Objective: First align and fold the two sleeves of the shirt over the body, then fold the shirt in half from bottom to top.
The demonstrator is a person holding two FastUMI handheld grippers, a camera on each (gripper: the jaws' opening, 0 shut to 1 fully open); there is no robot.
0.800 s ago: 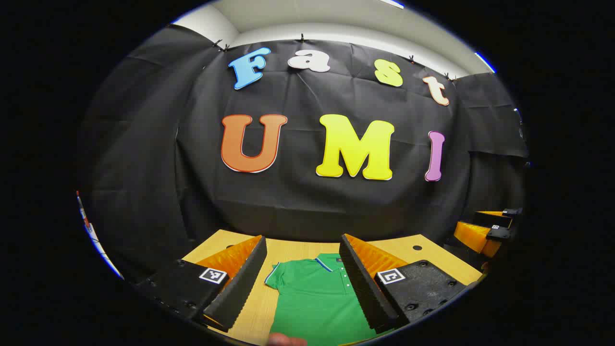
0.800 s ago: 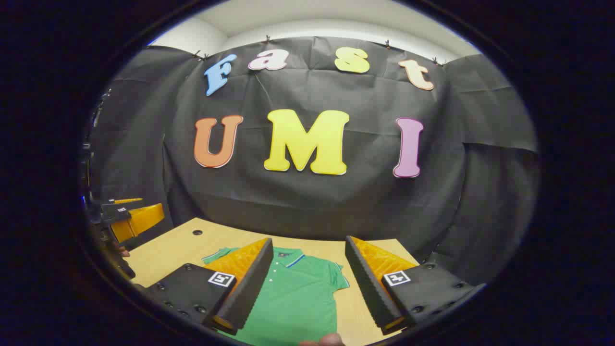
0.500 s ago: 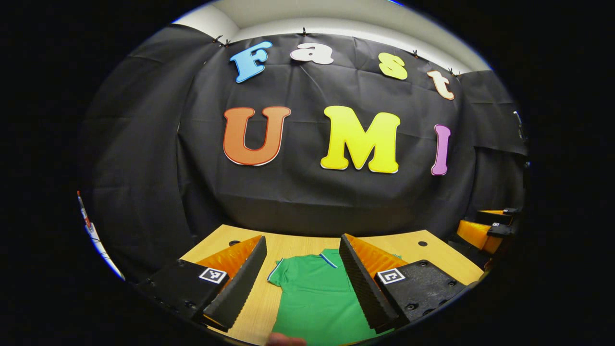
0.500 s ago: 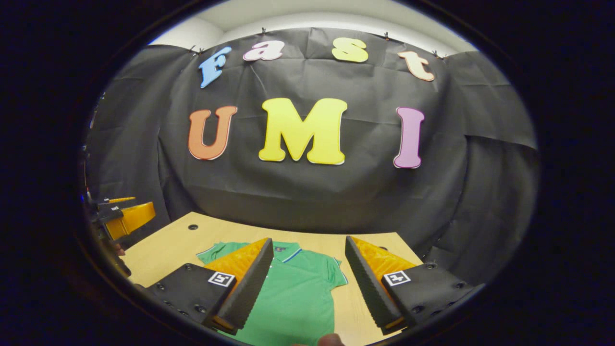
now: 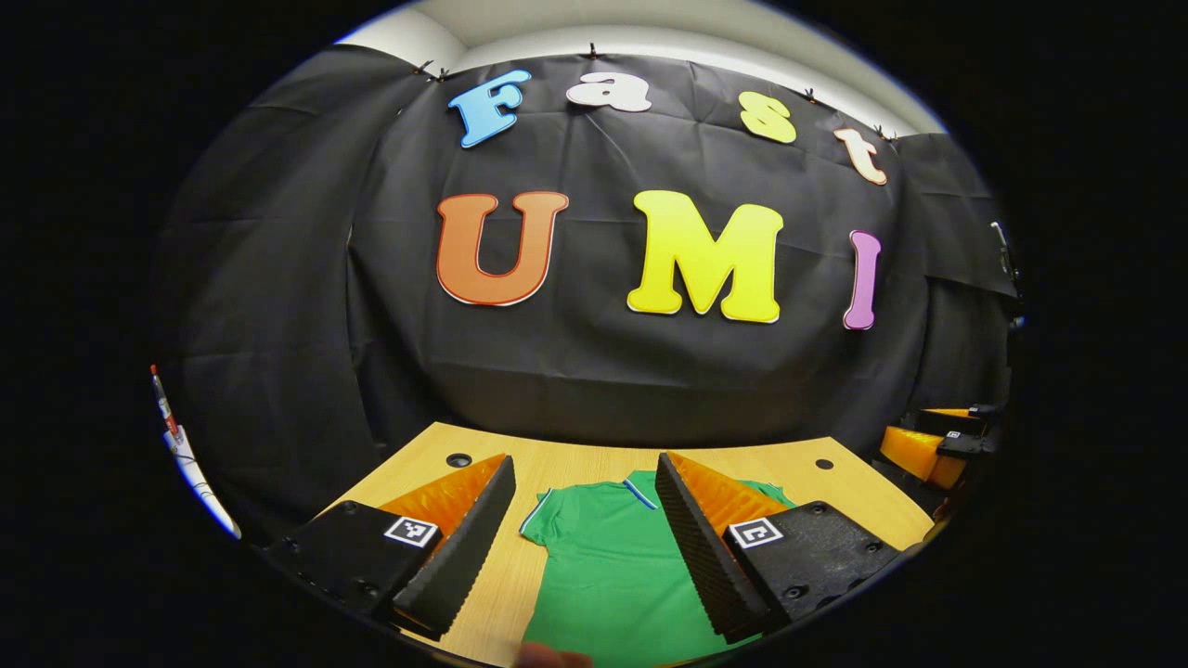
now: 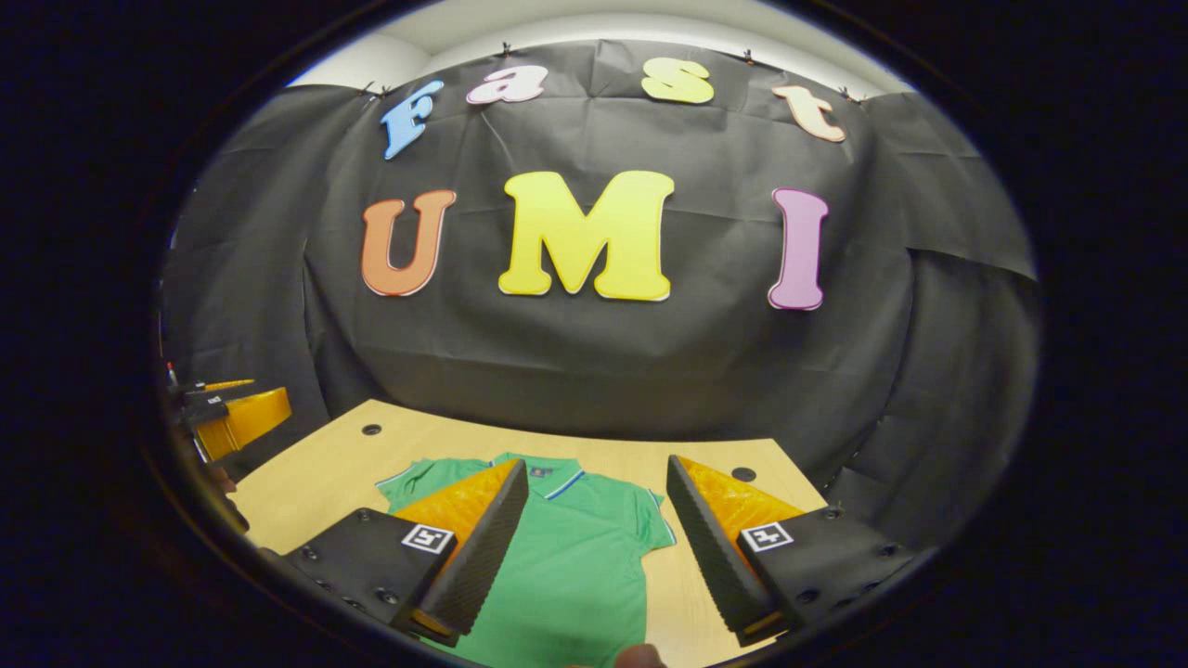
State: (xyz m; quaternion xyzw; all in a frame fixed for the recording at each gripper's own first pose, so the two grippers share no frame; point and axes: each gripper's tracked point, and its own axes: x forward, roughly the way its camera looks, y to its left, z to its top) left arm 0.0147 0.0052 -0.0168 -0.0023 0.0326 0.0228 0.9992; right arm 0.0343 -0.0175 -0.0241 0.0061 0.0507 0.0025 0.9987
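Lying flat on the wooden surface (image 5: 575, 464), a green shirt (image 5: 613, 566) spreads collar-first toward the black cloth wall (image 5: 594, 371), bare wood open along each sleeve. Both the left gripper (image 5: 585, 538) and right gripper (image 6: 594, 547) hang above the shirt, jaws wide apart and holding nothing; no containers stand on the surface.
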